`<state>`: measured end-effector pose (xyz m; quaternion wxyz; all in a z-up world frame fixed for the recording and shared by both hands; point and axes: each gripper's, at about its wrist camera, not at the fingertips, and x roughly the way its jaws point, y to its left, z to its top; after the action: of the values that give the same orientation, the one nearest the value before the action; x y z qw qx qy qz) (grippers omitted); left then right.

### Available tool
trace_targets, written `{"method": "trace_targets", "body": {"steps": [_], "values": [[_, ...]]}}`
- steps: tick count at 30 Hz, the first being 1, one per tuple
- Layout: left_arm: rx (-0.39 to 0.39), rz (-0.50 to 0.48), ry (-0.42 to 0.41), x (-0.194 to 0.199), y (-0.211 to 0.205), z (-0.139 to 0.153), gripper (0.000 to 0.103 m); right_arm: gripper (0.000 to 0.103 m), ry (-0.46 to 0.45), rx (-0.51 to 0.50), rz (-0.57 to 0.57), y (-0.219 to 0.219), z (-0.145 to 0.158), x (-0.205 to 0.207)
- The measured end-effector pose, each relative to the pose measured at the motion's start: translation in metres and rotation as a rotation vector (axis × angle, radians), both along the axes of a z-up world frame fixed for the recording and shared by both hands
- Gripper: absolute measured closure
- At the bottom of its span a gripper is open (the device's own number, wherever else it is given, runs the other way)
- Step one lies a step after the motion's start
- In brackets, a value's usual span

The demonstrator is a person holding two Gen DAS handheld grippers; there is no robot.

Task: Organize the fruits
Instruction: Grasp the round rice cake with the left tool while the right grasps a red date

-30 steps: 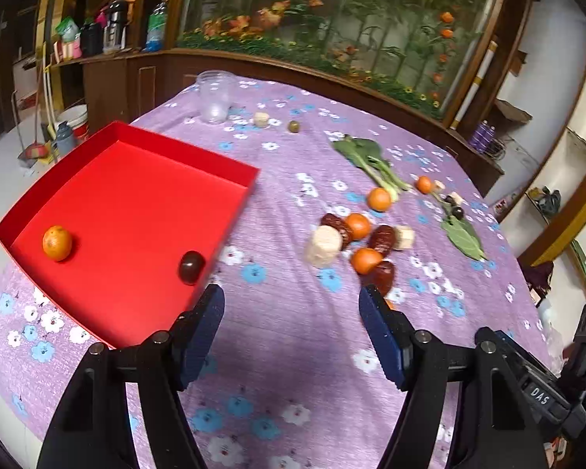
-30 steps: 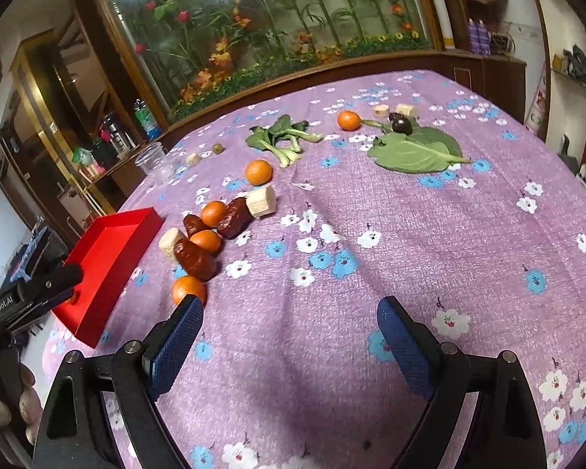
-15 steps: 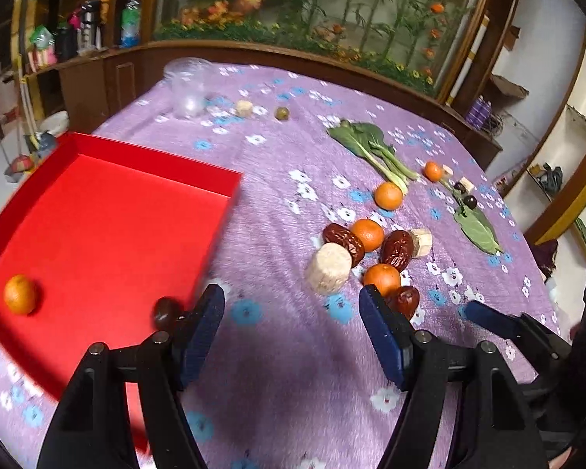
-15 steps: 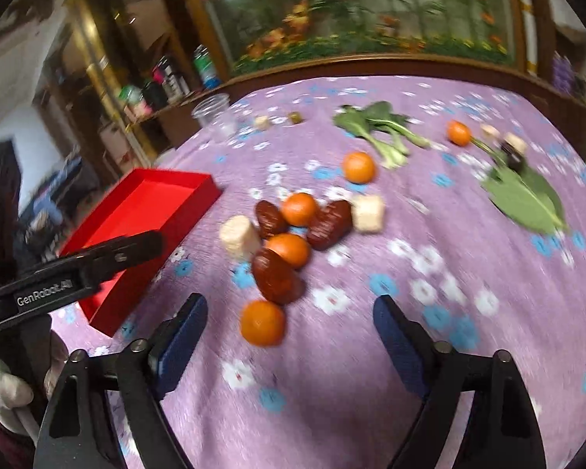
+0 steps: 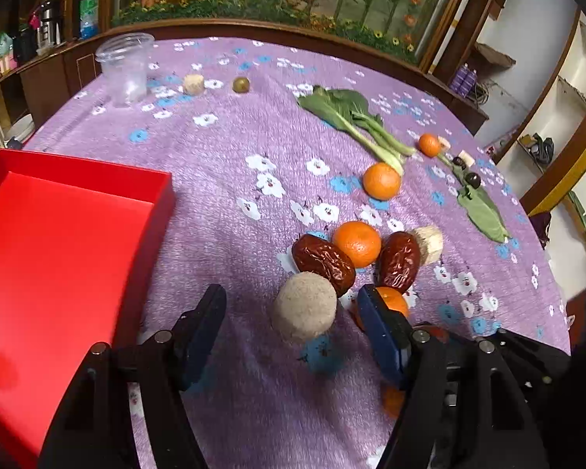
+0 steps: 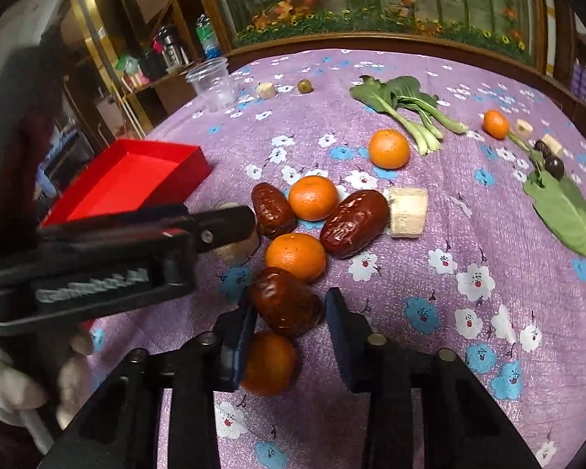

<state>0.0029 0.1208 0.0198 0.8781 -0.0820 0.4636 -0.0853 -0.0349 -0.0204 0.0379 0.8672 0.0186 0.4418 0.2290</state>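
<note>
A cluster of oranges, brown dates and beige chunks lies on the purple flowered cloth. My left gripper point(image 5: 291, 305) is open, its jaws on either side of a round beige chunk point(image 5: 304, 306). Two dates point(image 5: 323, 258) and an orange point(image 5: 357, 243) lie just beyond it. My right gripper point(image 6: 289, 312) is open around a dark brown date point(image 6: 285, 300), with an orange point(image 6: 268, 363) under its left finger. The red tray point(image 5: 58, 242) stands at the left and also shows in the right wrist view point(image 6: 133, 179).
A clear plastic cup point(image 5: 125, 66), a beige chunk point(image 5: 193, 84) and a green fruit point(image 5: 241, 84) stand at the far side. Bok choy point(image 5: 351, 117), a green leaf point(image 5: 482, 211), further oranges point(image 5: 381, 181) and dark berries point(image 5: 472, 179) lie to the right.
Both grippers moved forward and down to the fruit cluster. The left one swung right, away from the tray, onto the beige chunk. The right one narrowed around a date.
</note>
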Motion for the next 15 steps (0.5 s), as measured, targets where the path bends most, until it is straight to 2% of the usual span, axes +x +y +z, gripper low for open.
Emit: {"method": "trace_targets", "body": {"steps": [3,4,5,7,10,15], "values": [[-0.001,-0.003,0.018,0.004,-0.002,-0.009,0.039,0.067,0.016,0.039,-0.015,-0.008,0.0,0.001],[0.014,-0.003,0.002,0.004,-0.004,-0.008,0.044,0.067,0.023,0.053,-0.016,-0.009,-0.001,0.001],[0.028,-0.011,0.001,0.004,-0.006,-0.009,0.059,0.068,0.03,0.068,-0.019,-0.011,-0.002,0.002],[0.028,-0.033,-0.01,0.002,-0.009,-0.007,0.071,0.069,0.039,0.09,-0.023,-0.014,-0.002,0.002],[0.045,-0.021,-0.038,-0.006,-0.011,-0.002,0.071,0.069,0.04,0.1,-0.035,-0.017,-0.001,0.002],[0.013,0.006,-0.078,-0.027,-0.002,0.013,0.071,0.069,0.023,0.132,-0.055,-0.025,0.008,-0.005]]}}
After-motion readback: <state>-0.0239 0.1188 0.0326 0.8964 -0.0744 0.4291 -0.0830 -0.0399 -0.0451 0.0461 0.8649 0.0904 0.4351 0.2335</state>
